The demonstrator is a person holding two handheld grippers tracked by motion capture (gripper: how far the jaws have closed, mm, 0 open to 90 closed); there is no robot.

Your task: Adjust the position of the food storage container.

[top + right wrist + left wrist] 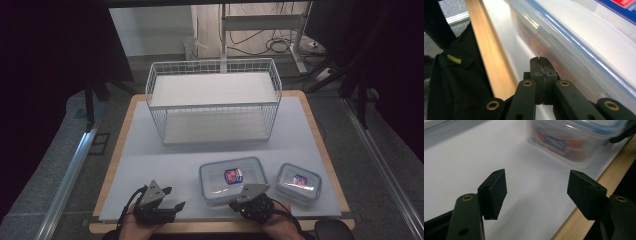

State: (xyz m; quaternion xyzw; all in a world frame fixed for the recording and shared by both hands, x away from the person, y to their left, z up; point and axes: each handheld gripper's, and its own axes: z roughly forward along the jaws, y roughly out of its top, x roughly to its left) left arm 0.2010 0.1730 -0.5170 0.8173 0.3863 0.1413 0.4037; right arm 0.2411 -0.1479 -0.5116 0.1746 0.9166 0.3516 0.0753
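A large clear container with a blue-rimmed lid and a red and blue label lies near the table's front edge. A smaller one like it lies to its right. My left gripper rests at the front left, open with nothing between its jaws. The large container lies ahead of it, to the right. My right gripper is low at the large container's front side. It is shut and empty, with the container's clear wall close on its right.
A white wire rack with two levels stands at the back of the pale mat. The table's wooden front edge runs close to both grippers. A dark sleeve hangs just beyond that edge.
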